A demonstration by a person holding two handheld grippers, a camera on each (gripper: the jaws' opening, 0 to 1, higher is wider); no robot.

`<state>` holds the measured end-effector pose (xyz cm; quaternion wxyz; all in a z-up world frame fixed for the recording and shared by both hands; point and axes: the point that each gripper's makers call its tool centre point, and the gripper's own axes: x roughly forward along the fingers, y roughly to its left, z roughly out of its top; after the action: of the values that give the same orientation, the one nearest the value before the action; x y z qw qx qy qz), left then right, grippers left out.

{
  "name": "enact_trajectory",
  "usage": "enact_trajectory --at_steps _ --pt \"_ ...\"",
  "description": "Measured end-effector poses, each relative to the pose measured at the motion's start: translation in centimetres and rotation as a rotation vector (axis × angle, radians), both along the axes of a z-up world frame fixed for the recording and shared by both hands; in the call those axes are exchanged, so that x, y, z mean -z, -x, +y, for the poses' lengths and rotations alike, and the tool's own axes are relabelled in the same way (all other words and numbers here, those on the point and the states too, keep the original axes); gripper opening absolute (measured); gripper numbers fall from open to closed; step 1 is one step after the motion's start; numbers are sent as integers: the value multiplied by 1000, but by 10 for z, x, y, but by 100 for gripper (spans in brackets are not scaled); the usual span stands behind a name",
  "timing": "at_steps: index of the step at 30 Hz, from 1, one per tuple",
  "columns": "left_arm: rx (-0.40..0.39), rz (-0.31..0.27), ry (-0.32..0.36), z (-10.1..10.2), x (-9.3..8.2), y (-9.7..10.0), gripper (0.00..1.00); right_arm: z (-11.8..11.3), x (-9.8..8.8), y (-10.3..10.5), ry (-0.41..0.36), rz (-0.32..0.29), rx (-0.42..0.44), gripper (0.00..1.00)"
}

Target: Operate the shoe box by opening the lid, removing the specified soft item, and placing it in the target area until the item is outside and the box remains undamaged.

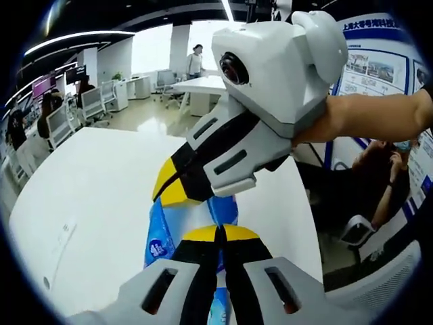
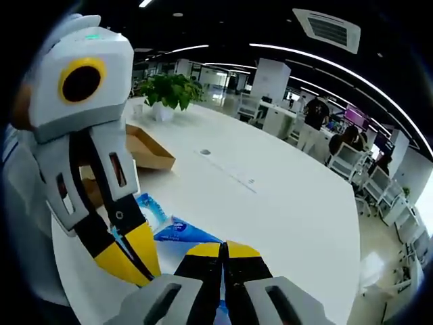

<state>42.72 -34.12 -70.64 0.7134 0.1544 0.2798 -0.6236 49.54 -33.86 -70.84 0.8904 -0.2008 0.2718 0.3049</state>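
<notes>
Yellow-tipped jaws of the left gripper (image 1: 220, 233) rise from the bottom of the left gripper view, pressed together on a blue and white soft pack (image 1: 162, 233). The pack hangs just above a white table (image 1: 88, 203), held between both tools. The right gripper (image 1: 177, 193) comes in from the upper right of this view, its yellow tips also on the pack's top edge, with a person's bare forearm (image 1: 365, 118) behind it.

Seen from the right gripper view, the right gripper (image 2: 223, 252) has its jaws closed tight on the same pack (image 2: 183, 233), and the left gripper (image 2: 132, 261) reaches down from the left with its tips at the pack's other side. Behind the pack, an open brown cardboard box (image 2: 145, 152) sits on the table (image 2: 270, 203), so the pack is outside it. A potted green plant (image 2: 169, 91) stands farther along the table, beyond the box.

Around the table lies an open office: desks and chairs, ceiling light strips, a ceiling vent (image 2: 331, 28), and several people (image 2: 314, 112) standing or seated well away. A seated person (image 1: 379, 169) is near the table edge in the left gripper view, beside a blue and white wall poster (image 1: 375, 64).
</notes>
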Motion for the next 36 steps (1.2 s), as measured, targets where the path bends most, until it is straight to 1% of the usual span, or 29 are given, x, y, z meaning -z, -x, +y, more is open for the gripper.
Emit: enact_trajectory --at_steps 3,5,7,11,14,18,24,31,36 --pt "11 3 0 -10 2 1 0 -6 4 -2 7 3 1 0" --pt "24 2 -14 -13 5 1 0 -10 6 -3 10 4 3 0" --pt "39 -12 -32 -16 7 0 0 -15 9 -4 8 7 10 0" --pt "45 11 -23 -25 12 0 0 -24 16 -5 -1 11 27 0" --pt "59 3 -53 -26 22 1 0 -29 24 -5 -2 22 37 0" --pt "66 15 -78 -27 33 0 0 -35 38 -2 -7 41 54 0" --pt "80 24 -95 -31 47 2 0 -43 51 -1 -14 61 72 0" --pt "75 50 -98 -39 61 -4 0 -50 64 0 -18 81 90 0" --pt "78 54 -117 -38 72 -2 0 -53 74 2 -18 99 97 0"
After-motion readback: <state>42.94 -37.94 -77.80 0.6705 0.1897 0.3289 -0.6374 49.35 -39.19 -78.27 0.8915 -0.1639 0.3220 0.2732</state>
